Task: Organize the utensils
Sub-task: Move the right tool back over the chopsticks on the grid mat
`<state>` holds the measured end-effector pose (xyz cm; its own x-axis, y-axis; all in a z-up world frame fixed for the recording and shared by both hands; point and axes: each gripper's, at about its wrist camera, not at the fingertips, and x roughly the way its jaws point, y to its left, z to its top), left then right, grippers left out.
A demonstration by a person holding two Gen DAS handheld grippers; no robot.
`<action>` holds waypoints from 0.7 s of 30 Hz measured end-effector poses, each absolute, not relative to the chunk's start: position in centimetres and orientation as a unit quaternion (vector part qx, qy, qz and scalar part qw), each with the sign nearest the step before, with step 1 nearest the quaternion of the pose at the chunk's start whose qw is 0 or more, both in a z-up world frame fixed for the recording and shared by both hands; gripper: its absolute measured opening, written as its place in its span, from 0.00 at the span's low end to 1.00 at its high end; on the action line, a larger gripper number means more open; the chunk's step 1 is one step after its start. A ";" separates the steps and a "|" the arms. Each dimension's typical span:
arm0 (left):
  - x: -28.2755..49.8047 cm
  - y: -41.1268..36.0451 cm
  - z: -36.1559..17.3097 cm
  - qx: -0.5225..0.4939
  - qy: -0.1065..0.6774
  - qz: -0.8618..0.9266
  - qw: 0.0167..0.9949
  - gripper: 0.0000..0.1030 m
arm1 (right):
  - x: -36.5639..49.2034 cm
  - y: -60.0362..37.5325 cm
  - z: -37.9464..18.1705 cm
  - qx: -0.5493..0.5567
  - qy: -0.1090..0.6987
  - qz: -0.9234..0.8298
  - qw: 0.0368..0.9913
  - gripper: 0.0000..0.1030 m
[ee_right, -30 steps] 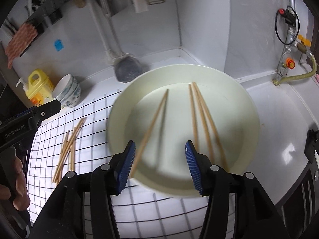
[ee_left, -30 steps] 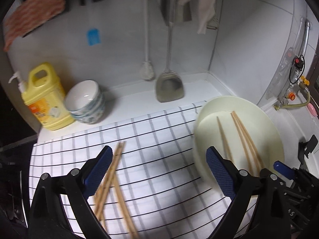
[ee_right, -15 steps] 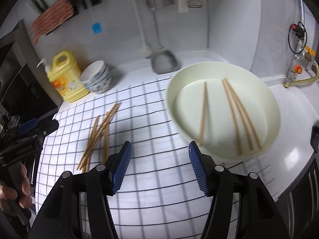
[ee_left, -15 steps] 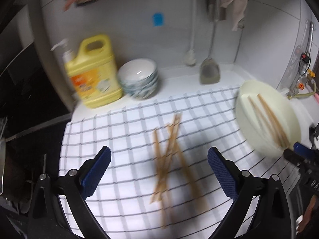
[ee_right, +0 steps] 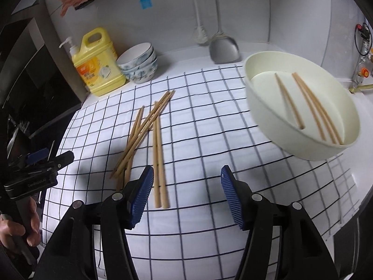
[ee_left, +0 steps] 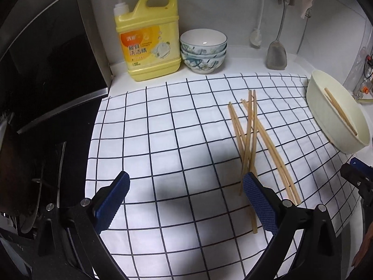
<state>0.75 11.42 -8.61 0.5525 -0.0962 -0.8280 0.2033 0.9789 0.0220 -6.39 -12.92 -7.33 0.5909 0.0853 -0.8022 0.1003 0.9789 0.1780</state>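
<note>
Several wooden chopsticks [ee_left: 250, 135] lie in a loose crossed pile on the checked cloth [ee_left: 163, 140]; they also show in the right wrist view [ee_right: 149, 135]. A cream bowl [ee_right: 279, 130] at the right holds three chopsticks [ee_right: 310, 107]; it shows at the right edge of the left wrist view [ee_left: 326, 121]. My left gripper [ee_left: 186, 200] is open and empty above the cloth, its right finger beside the pile's near ends. My right gripper [ee_right: 186, 196] is open and empty, with two chopsticks' near ends between its fingers.
A yellow detergent jug [ee_left: 149, 39] and stacked patterned bowls [ee_left: 203, 51] stand at the back wall. A metal spatula [ee_left: 277, 53] and a brush hang there. A dark stove [ee_left: 46, 81] lies left of the cloth. A gas valve [ee_right: 362, 70] is at the far right.
Both grippers have swung left, away from the bowl and over to the chopstick pile on the cloth, and have come closer to it. Both stay open.
</note>
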 end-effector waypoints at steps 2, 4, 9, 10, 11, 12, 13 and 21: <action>0.9 11.6 -9.2 0.052 0.470 -0.085 0.877 0.93 | -6.2 -12.4 -7.8 0.099 0.453 0.001 0.886 0.56; 1.2 11.6 -9.9 0.047 0.477 -0.083 0.874 0.93 | -5.8 -12.2 -8.4 0.096 0.459 0.004 0.883 0.56; 1.7 11.2 -11.3 0.045 0.486 -0.072 0.870 0.93 | -4.9 -12.2 -10.1 0.085 0.473 0.013 0.877 0.56; 1.7 11.1 -11.5 0.045 0.487 -0.071 0.869 0.93 | -4.8 -12.2 -10.3 0.085 0.474 0.014 0.876 0.56; 1.8 10.9 -11.7 0.044 0.487 -0.072 0.869 0.93 | -4.6 -12.3 -10.5 0.086 0.470 0.017 0.878 0.56; 1.9 10.8 -11.8 0.045 0.486 -0.073 0.870 0.93 | -4.4 -12.4 -10.7 0.086 0.467 0.019 0.880 0.57; 2.0 10.6 -12.1 0.048 0.483 -0.075 0.871 0.93 | -4.3 -12.4 -11.0 0.085 0.466 0.020 0.880 0.57; 3.2 9.0 -13.4 0.062 0.469 -0.091 0.876 0.93 | -2.2 -11.6 -13.1 0.072 0.461 0.030 0.884 0.57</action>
